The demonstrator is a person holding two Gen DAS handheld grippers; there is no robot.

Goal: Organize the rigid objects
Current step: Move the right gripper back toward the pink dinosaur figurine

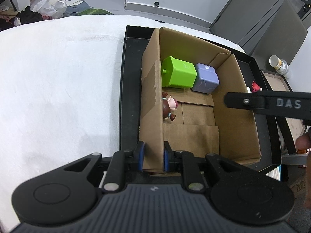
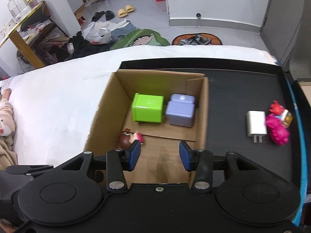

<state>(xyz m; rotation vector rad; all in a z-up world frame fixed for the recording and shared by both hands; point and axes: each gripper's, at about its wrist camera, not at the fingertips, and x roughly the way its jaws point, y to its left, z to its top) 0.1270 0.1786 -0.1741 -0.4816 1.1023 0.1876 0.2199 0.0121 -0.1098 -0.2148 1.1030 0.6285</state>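
Plainly, the coming move turns on what lies to the right of the right gripper [image 2: 159, 156]: its blue fingers [image 2: 134, 155] stand released and empty above the cardboard box [image 2: 202, 116], while the white charger [image 2: 255, 123] and the pink toy [image 2: 277, 129] lie outside the box, past its right wall, on the black tray [image 2: 233, 89]. The charger lies flat, its long axis running away from the fingers, prongs towards the camera; the toy is just beside it, touching or nearly so (I cannot tell which).

The left gripper [image 1: 153, 155] is clenched on the box's left wall, one finger each side, so the right hand is the free one and the nearer.

Ahead of the right fingers, inside the box, a glossy green cube [image 2: 147, 107] and a lavender block [image 2: 180, 111] sit side by side at the far end, and a small brown figurine [image 2: 129, 137] lies by the left finger.
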